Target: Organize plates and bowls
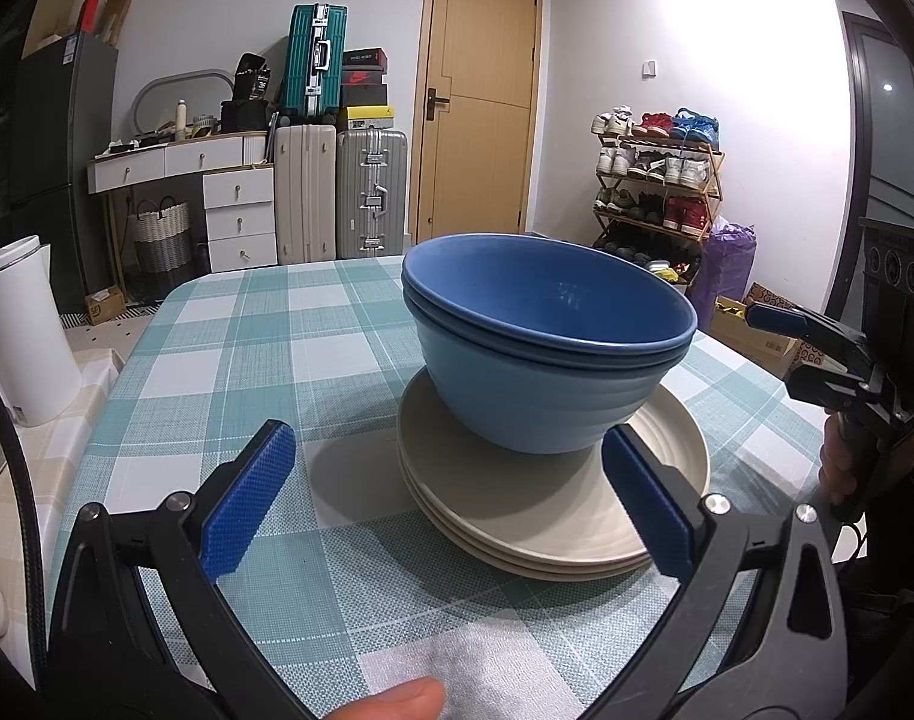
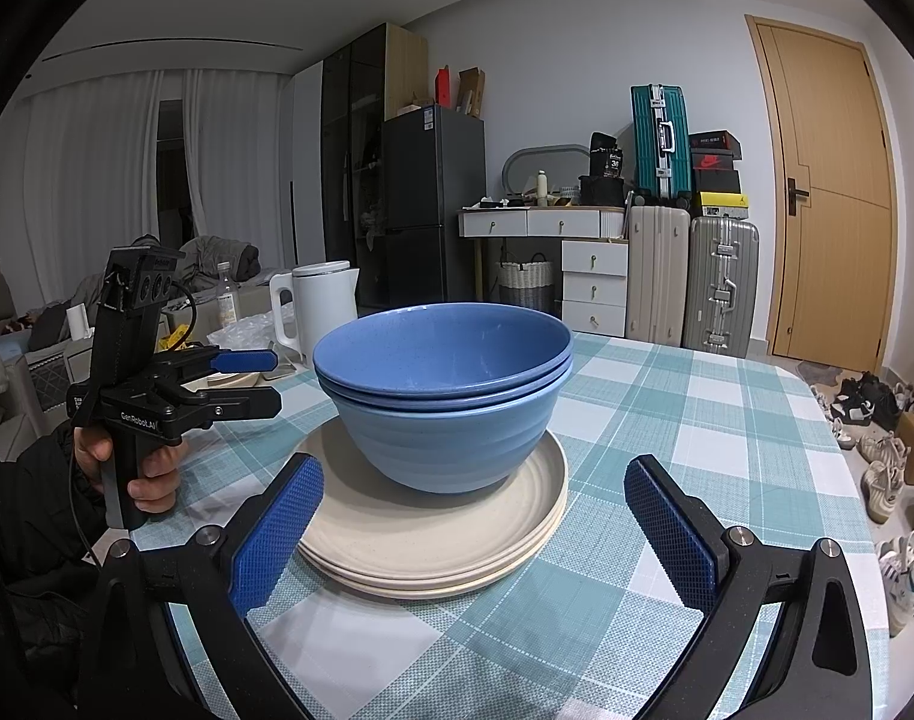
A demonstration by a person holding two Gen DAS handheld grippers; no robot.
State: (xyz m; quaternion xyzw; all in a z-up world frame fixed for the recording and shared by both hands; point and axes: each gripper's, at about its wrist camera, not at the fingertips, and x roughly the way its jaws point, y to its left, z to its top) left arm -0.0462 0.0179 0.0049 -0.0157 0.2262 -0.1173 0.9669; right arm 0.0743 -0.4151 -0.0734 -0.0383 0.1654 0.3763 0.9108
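Blue nested plastic bowls [image 1: 547, 348] sit atop stacked cream round plates [image 1: 553, 510] mid-desk [image 1: 229, 324]. Left tongs [image 1: 451, 504] and right tongs [image 2: 475, 534] gape wide, empty. Risk: nudging the plates could slide the bowls off-centre.

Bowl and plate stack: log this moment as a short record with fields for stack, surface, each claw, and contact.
stack: blue bowls nested, standing upright on a pile of cream plates
surface: checked tablecloth
left claw: open, empty, fingers either side of the plates' near edge
right claw: open, empty, facing the stack
contact: neither claw visibly grips the dishes
nearby: white kettle beyond the table
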